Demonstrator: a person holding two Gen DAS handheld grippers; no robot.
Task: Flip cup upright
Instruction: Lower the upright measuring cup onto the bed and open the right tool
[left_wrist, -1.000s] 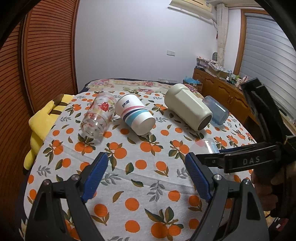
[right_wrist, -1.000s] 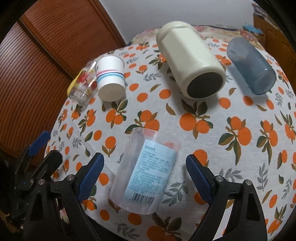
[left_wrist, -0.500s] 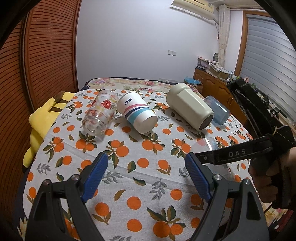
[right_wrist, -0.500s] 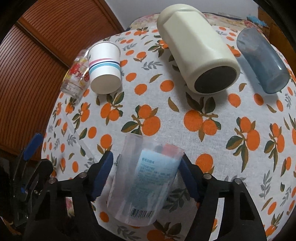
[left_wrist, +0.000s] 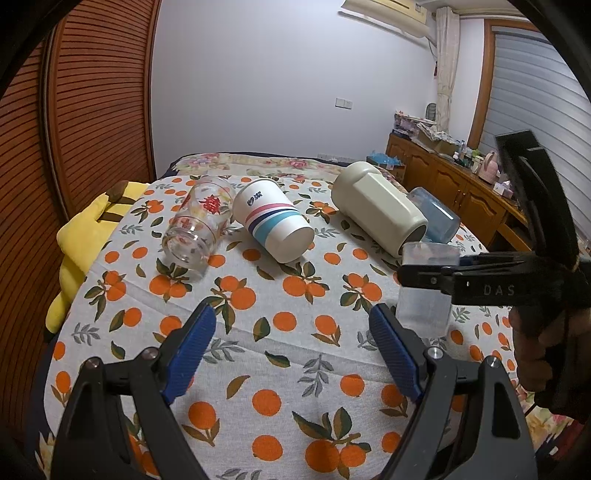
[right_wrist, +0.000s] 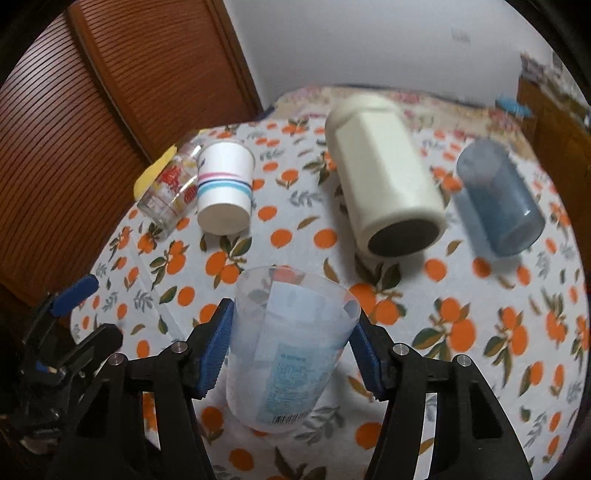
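Low in the centre of the right wrist view, the right gripper (right_wrist: 291, 350) pinches the clear plastic cup (right_wrist: 288, 347) between its blue pads, mouth up, label facing the camera, its base over the orange-print tablecloth (right_wrist: 461, 332). In the left wrist view the left gripper (left_wrist: 291, 354) hangs spread wide with nothing between its fingers, low in the frame. Farther back a cream jar (right_wrist: 388, 184) lies on its side at upper centre, a blue tumbler (right_wrist: 498, 199) beside it at right. At upper left lie a striped paper cup (right_wrist: 225, 184) and a printed glass (right_wrist: 170, 188), touching
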